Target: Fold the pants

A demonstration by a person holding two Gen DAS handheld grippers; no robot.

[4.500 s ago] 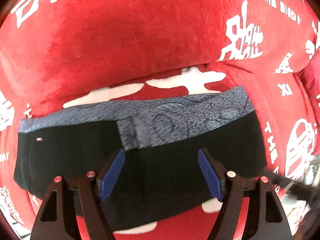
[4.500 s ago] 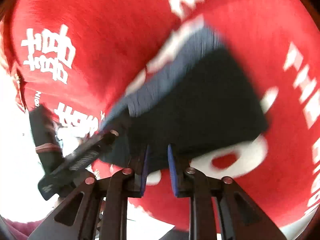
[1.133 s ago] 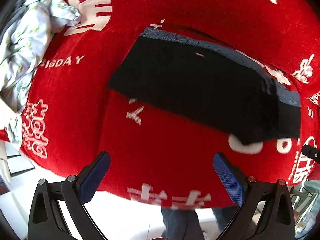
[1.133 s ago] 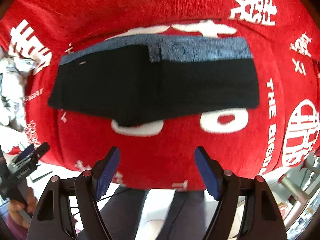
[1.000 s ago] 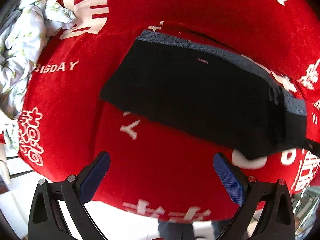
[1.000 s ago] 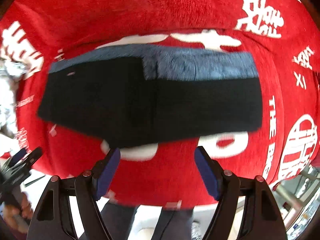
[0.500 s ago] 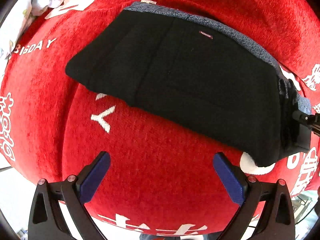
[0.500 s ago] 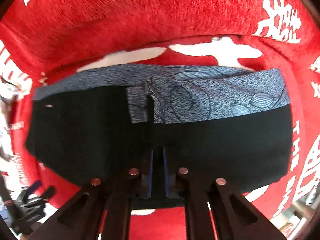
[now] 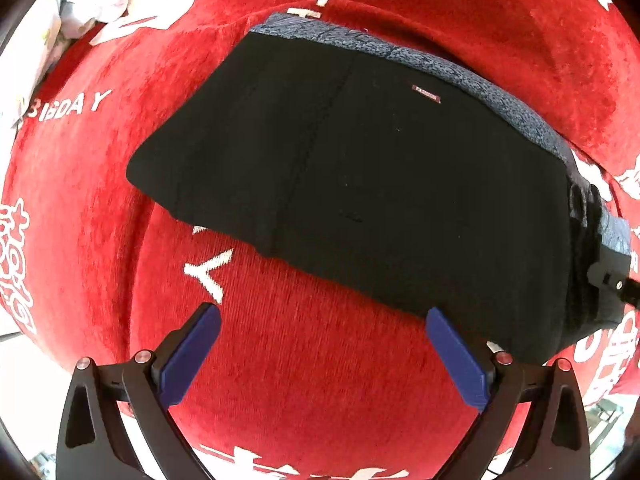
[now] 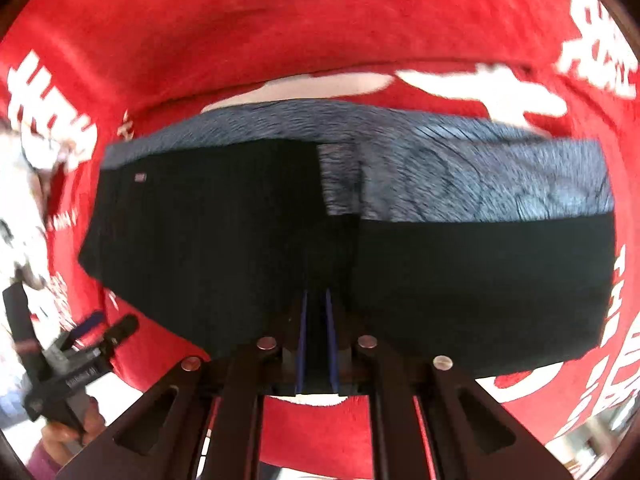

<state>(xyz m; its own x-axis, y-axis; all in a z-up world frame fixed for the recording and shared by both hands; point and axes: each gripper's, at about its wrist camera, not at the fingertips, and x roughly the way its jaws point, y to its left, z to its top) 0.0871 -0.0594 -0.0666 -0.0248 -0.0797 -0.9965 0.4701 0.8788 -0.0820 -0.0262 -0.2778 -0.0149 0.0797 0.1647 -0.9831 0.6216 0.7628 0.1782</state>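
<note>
Closer to the pants [image 9: 360, 184] than a second ago, both grippers. Right gripper [image 10: 316, 336] jaws just closed, now nearly shut on the near black hem at mid-width. Left gripper [image 9: 320, 356] jaws wide open, empty, over red blanket [image 9: 304, 380]; hem just ahead, toward right jaw. Long axis crosswise to both. Folded flat, black, blue-grey patterned band along far edge.

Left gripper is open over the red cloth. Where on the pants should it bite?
Probably the near black hem of the pants, approached from above over the red cloth. That edge lies flat and free just ahead of the open left gripper.
</note>
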